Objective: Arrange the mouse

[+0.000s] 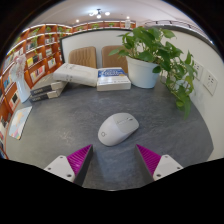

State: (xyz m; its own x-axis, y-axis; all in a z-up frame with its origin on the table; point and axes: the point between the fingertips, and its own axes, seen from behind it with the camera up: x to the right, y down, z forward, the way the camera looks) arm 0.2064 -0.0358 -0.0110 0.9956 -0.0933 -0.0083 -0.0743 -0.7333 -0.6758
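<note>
Just ahead of the spread-apart gripper (pixel 114 158), a white mouse (pixel 118 128) is seen lying crosswise, slightly angled.

We see the gripper (pixel 113 160) w/ fingers apart; the mouse (pixel 118 128) sits just ahead of the gap. Bare table (pixel 70 120) left and right of it gives room. Further back, stacked boxes (pixel 92 76) center-top, a potted plant (pixel 155 55) upper right, and bookshelves (pixel 30 55) upper left block passage.

Tool (pixel 114 160): 2 white fingers (pixel 62 167), each w/ a magenta triangular pad (pixel 80 156) on inner face.
</note>
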